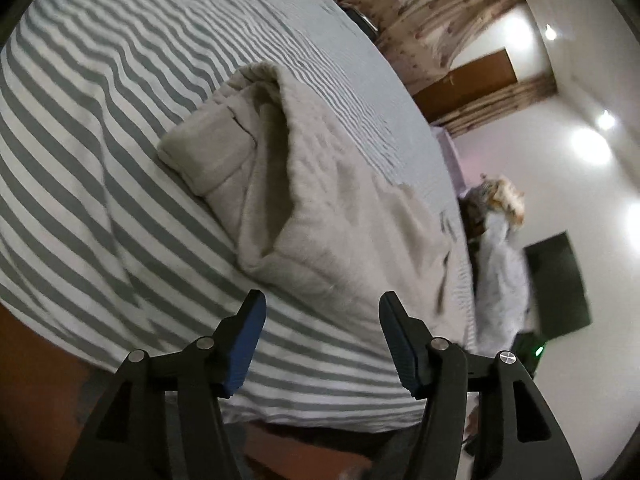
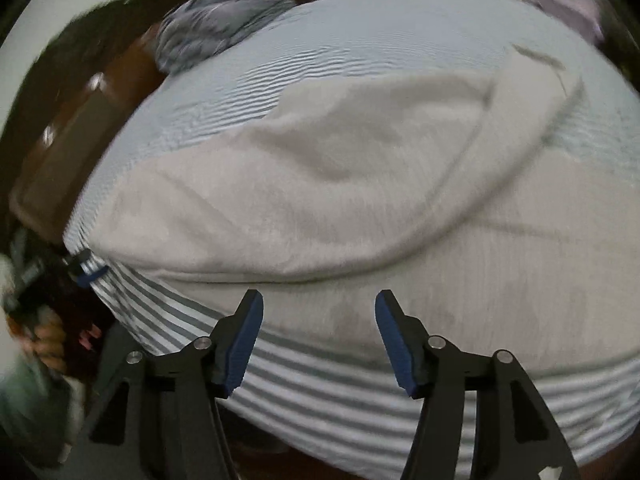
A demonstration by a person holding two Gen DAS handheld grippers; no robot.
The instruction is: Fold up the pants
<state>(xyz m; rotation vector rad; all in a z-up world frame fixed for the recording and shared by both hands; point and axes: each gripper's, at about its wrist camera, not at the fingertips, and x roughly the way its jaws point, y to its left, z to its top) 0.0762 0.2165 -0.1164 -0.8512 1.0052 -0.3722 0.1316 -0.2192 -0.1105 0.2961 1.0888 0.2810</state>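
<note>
Beige pants lie on a grey-and-white striped bed, folded over on themselves with the cuffs toward the upper left. My left gripper is open and empty, just short of the pants' near edge. In the right wrist view the pants fill the middle, one layer laid over the other. My right gripper is open and empty, over the pants' near edge. The left gripper shows at the bed's left edge, held by a hand.
A grey crumpled cloth lies at the far side of the bed. A wooden bed frame runs along the left. Curtains, a door and a dark screen line the wall.
</note>
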